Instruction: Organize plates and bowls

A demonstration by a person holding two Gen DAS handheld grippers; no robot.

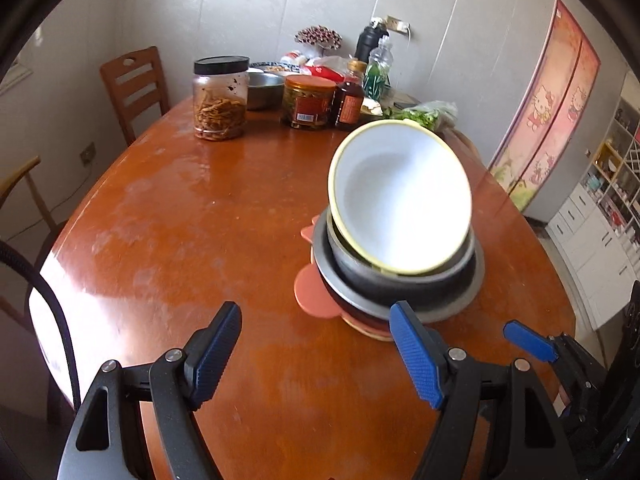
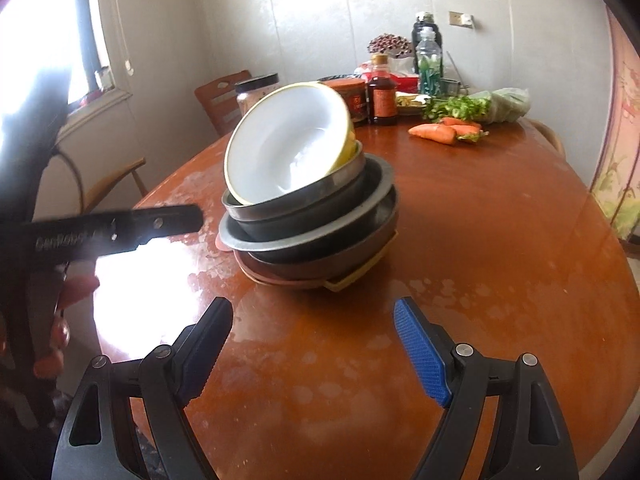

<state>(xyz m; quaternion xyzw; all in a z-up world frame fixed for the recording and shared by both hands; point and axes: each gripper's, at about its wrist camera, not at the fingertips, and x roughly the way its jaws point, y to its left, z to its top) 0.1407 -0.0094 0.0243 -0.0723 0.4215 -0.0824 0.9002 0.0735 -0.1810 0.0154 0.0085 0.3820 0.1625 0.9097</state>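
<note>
The stack of plates and bowls [image 1: 394, 280] stands right of centre in the left wrist view, on the wooden table [image 1: 200, 220]; a white bowl with a yellow rim [image 1: 400, 196] sits tilted on top, empty, leaning in a dark metal bowl [image 1: 404, 280]; beneath lie a wider grey metal dish [image 1: 460, 300] and an orange plate [image 1: 316, 292]. The left gripper [image 1: 316, 354] has its fingers spread wide, holding nothing, at the lower edge just short of the stack; the right gripper [image 2: 314, 354] is likewise spread wide and empty, near the stack [image 2: 312, 220]. At upper centre, a clear jar with a black lid [image 1: 220, 98] holds brown dried strips; a steel basin [image 1: 264, 88] behind it, contents not discernible; an orange-lidded jar [image 1: 308, 102] and a dark sauce bottle [image 1: 350, 98] beside it. Carrots [image 2: 440, 132] lie at upper right of the right wrist view.
</note>
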